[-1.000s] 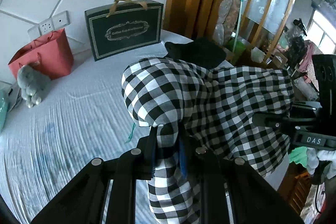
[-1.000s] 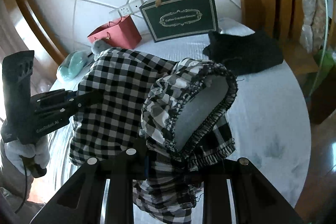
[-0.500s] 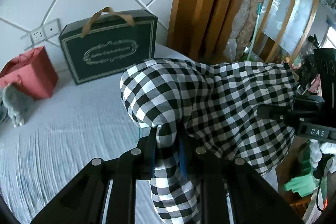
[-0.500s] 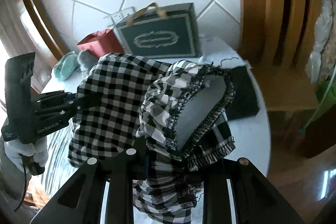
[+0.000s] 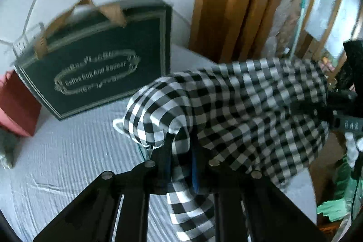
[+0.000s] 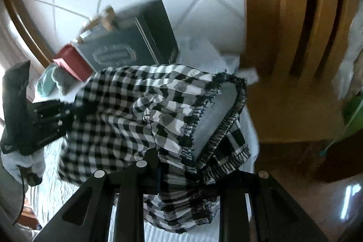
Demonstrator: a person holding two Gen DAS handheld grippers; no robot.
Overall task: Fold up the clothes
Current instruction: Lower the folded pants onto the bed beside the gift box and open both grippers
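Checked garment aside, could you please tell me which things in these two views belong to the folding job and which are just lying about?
Part of the job:
- checked garment
- left gripper, shut on it
- right gripper, shut on it
- bed sheet beneath

Just lying about:
- dark green gift box
- red paper bag
- grey plush toy
- wooden bed frame

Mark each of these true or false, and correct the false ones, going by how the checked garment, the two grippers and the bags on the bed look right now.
1. Both grippers clamp the checked garment. True: left gripper and right gripper each pinch it.
2. The garment lies flat on the bed. False: it hangs lifted between the grippers.
3. The dark green gift bag stands upright. True.
4. The red bag is right of the green one. False: left, in the left wrist view.
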